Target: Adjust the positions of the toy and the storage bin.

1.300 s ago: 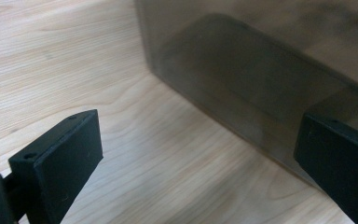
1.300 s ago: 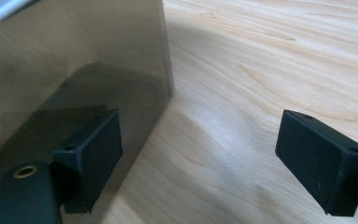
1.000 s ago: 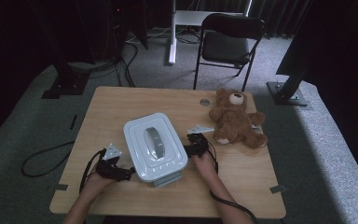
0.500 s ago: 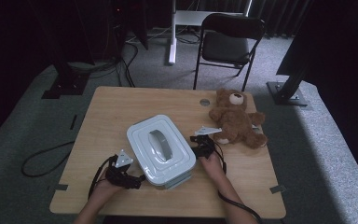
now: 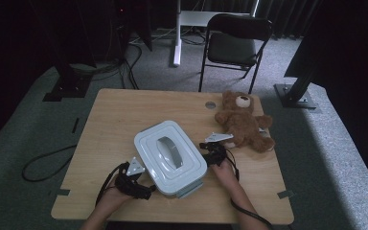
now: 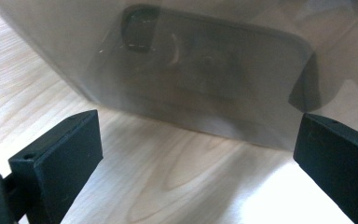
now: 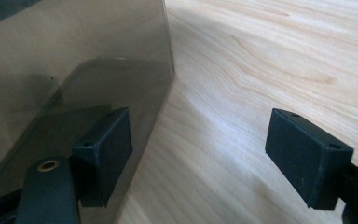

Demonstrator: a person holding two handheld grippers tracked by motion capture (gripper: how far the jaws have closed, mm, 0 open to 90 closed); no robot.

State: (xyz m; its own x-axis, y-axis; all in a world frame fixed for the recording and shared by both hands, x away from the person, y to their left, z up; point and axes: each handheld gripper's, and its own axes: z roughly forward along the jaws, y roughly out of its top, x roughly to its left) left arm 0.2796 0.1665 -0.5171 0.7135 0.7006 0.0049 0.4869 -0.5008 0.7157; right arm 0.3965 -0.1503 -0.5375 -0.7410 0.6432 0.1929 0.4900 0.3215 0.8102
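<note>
L gripper [image 6: 193, 161]: jaws spread wide, nothing between them, just bare wood; the translucent grey plastic container wall [image 6: 205, 79] stands right ahead, w/ a dark latch shape seen through it. R gripper [image 7: 198, 154]: jaws also apart, gripping nothing; its one jaw sits right against the container's corner, whether touching can't be told, the other over bare wood. In the high view the L gripper [image 5: 141, 184] is at the near-left corner of the pale rectangular lidded plastic box with a grey handle [image 5: 170, 155], the R gripper [image 5: 211, 152] at its right side. Box sits near the front-centre of the light wooden table [image 5: 124, 115], turned askew. Brown teddy bear [image 5: 244, 122] lies just beyond the R gripper, apart from the box. Black folding chair [image 5: 235, 45] stands behind the table.
</note>
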